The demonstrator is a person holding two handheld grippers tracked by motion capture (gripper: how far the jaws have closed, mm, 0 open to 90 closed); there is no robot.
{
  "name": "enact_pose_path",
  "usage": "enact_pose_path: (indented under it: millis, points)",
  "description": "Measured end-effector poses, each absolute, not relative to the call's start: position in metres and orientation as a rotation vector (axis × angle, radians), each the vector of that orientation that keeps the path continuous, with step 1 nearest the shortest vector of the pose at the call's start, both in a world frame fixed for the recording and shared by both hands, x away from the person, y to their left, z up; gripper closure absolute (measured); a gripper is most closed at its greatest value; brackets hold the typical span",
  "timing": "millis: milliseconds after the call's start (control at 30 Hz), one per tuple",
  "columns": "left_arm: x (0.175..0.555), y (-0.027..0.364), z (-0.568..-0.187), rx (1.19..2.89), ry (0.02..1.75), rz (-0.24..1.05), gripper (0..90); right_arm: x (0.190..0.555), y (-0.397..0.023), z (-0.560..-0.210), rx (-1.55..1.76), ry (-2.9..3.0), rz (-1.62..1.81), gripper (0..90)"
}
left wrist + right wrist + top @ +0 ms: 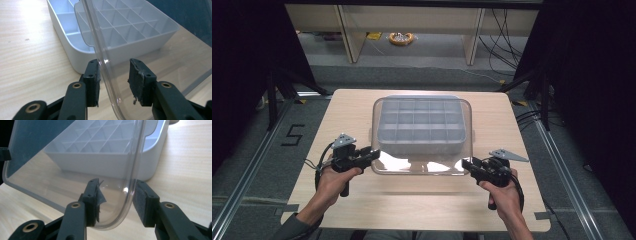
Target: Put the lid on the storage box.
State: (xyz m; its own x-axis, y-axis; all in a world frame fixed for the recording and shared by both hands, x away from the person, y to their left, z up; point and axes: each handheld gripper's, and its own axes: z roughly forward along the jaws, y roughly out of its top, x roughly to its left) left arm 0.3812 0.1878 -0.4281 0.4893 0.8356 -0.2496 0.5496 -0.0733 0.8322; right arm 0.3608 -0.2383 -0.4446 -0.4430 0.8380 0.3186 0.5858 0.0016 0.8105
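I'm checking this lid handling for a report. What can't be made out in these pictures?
- Whether the clear lid touches the grey tray: glare on the lid in the high view.
- Whether each gripper's pads press the lid: left gripper and right gripper show gaps beside the rim.
- Tray compartment contents: blurred through the lid.

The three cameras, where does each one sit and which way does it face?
High view: above the person's side, looking forward and down at the table; forearms and both hand-held grippers show.
Left gripper view: rides the left hand-held gripper, looking along its jaws at the clear lid.
Right gripper view: rides the right hand-held gripper, jaws astride the lid's corner.
Shared: lid and divided tray.
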Motion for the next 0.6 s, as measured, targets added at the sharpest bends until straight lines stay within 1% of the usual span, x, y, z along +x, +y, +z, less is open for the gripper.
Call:
enact_pose_path:
  millis: [67,267,400,433,500,600]
  points:
    - [0.386,0.188,-0.425,1.743,1.182,0.361,60.7,0.362,-0.237,-0.442,1.523,2.012,1.426,59.1]
    - [0.399,0.186,-0.418,1.722,1.196,0.367,60.6,0.378,-0.238,-0.434,1.495,1.995,1.429,58.9]
    - [0.41,0.184,-0.414,1.748,1.192,0.378,60.4,0.386,-0.237,-0.431,1.502,1.979,1.426,58.7]
    - [0.41,0.184,-0.414,1.748,1.192,0.378,60.3,0.386,-0.235,-0.429,1.553,1.965,1.428,58.8]
    - [0.415,0.183,-0.413,1.752,1.195,0.386,60.3,0.39,-0.237,-0.429,1.498,1.974,1.421,58.8]
    - [0.422,0.18,-0.41,1.73,1.206,0.391,60.2,0.395,-0.236,-0.425,1.508,1.966,1.409,58.9]
